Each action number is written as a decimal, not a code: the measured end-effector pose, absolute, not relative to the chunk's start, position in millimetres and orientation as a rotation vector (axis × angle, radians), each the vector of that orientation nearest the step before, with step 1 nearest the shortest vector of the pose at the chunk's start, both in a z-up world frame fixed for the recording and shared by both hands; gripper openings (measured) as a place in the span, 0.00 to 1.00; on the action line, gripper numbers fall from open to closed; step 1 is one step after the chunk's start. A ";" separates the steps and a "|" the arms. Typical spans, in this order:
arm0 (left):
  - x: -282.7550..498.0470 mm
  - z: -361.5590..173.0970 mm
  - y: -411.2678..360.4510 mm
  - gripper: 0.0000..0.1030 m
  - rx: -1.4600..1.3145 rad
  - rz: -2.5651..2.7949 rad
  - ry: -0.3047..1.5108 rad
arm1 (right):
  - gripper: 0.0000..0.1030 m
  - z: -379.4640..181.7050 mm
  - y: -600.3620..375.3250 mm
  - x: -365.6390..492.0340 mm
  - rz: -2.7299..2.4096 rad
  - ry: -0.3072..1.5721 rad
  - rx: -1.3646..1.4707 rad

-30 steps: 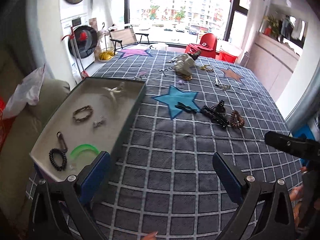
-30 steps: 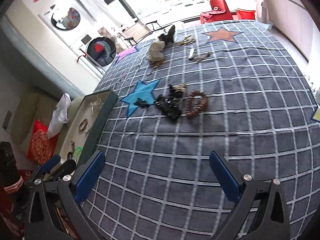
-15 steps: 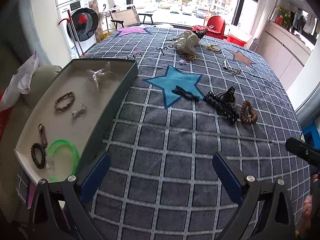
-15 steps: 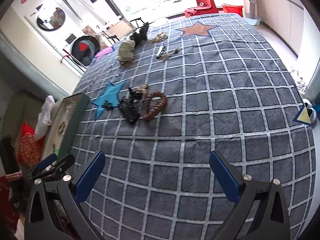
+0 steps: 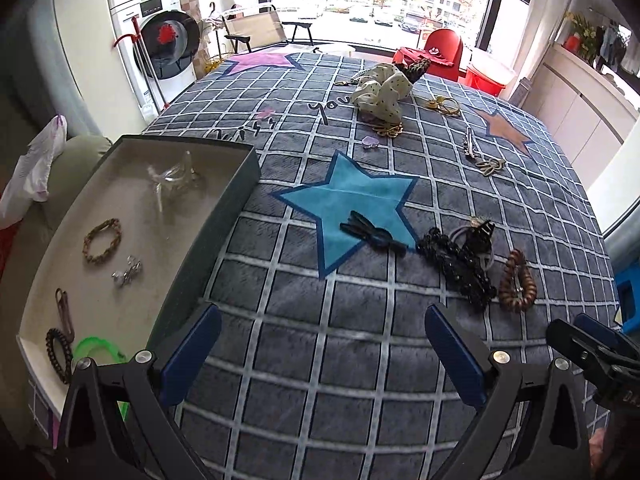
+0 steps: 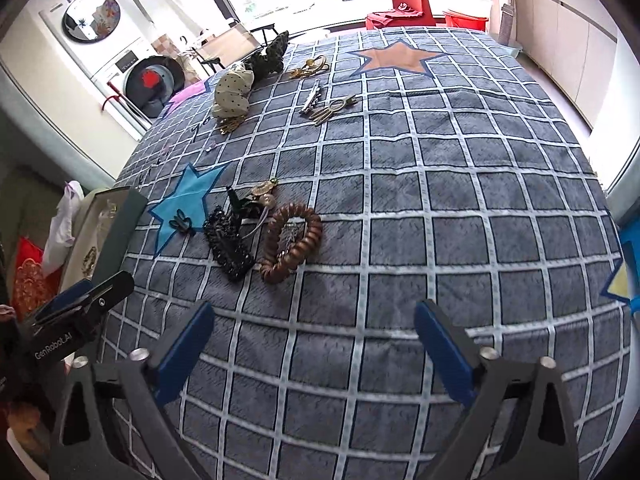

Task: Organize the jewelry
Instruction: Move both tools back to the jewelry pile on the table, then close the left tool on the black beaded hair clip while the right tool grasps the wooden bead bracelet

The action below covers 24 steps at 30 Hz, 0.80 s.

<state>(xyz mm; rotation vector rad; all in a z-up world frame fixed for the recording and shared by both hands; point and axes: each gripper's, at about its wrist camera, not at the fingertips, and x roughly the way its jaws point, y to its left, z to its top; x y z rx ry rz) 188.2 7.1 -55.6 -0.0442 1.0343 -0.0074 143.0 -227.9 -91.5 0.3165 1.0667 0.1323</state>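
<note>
Right wrist view, right hand-held gripper jaws closing slightly, empty, brown bracelet ahead

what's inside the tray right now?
In the tray: a clear hair claw, braided bracelet, small silver piece, brown clip, dark coil tie and green ring. The left gripper hides the near corner.

The green bangle is partly hidden behind the left gripper's arm; the tray is cut by the right view's edge.
</note>
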 end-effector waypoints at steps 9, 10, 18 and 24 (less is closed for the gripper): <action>203.7 -53.2 -1.9 0.99 -0.041 -0.070 1.008 | 0.69 -102.6 -211.5 163.4 0.158 1.086 0.316; 205.0 -52.4 -4.9 0.99 -0.035 -0.081 1.003 | 0.68 -103.5 -210.1 165.2 0.155 1.086 0.314; 217.3 -54.5 -28.5 0.99 0.010 -0.159 0.998 | 0.43 -104.9 -213.2 171.0 0.091 1.071 0.235; 221.8 -66.1 -51.5 0.99 0.047 -0.201 1.030 | 0.43 -105.0 -233.5 168.7 0.019 1.047 0.181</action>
